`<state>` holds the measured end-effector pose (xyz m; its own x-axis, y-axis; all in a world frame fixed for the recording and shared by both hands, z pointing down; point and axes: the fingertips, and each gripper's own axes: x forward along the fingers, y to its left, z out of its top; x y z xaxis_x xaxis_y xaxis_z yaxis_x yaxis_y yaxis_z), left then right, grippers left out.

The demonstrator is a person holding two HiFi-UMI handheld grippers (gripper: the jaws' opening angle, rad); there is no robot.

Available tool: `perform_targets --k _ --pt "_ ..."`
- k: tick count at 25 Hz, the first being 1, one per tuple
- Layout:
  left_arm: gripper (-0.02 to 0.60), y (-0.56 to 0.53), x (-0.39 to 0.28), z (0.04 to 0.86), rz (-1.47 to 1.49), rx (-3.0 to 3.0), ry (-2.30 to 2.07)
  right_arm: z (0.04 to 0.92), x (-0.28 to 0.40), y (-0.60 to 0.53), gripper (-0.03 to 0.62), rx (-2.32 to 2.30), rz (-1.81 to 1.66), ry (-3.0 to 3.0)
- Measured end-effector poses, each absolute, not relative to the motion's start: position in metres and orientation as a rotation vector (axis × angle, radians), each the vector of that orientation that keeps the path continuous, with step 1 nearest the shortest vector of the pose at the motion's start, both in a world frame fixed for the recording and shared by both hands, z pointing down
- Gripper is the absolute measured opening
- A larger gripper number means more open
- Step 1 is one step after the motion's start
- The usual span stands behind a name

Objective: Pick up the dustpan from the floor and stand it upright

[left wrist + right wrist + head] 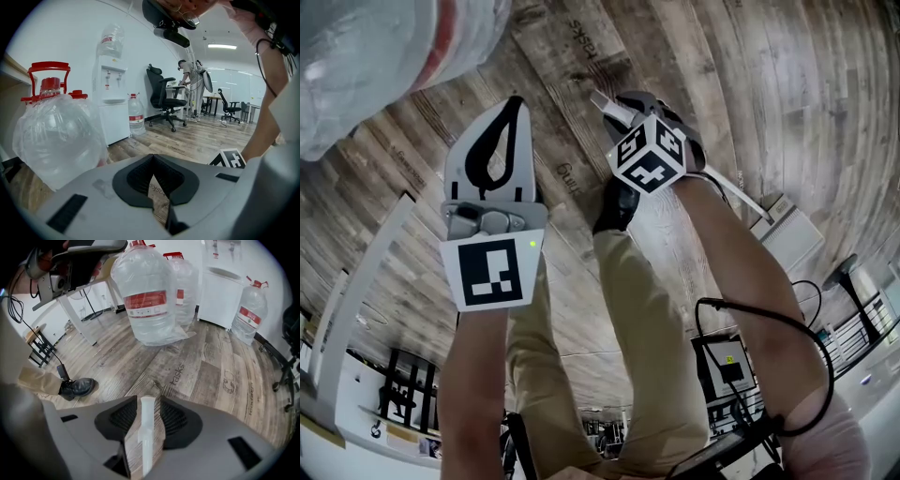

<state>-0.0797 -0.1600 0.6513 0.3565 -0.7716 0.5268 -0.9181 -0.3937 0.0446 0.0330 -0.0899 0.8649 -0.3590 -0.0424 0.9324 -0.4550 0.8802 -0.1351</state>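
Note:
In the head view, the white dustpan handle (736, 192) runs slantwise through my right gripper (628, 105), under its marker cube. The pale dustpan body (792, 234) hangs at the handle's lower right end. In the right gripper view the same thin handle (146, 437) lies between the black pads, its tip poking past my right gripper (146, 401), which is shut on it. My left gripper (516, 103) is held beside it, to the left, over bare floor. Its tips meet and nothing is between them, as the left gripper view (152, 159) also shows.
Large bagged water bottles (147, 296) (58, 140) stand on the wooden floor near a white water dispenser (220, 287). A black shoe (77, 386) and cables lie to the left. An office chair (164, 96) and a person (187, 82) are farther off.

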Motion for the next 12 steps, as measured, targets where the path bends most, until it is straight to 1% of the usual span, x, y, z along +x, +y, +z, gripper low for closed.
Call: perform_targets --k 3,7,12 --pt "0.009 -0.158 -0.081 0.648 0.626 2.303 -1.48 0.87 0.03 -0.086 0.156 0.355 0.449 -1.896" --pt "0.009 -0.154 -0.082 0.642 0.624 2.316 -1.475 0.873 0.027 -0.084 0.136 0.356 0.44 -1.88" --pt "0.009 -0.15 -0.081 0.646 0.64 2.311 -1.466 0.882 0.025 -0.079 0.135 0.338 0.431 -1.865"
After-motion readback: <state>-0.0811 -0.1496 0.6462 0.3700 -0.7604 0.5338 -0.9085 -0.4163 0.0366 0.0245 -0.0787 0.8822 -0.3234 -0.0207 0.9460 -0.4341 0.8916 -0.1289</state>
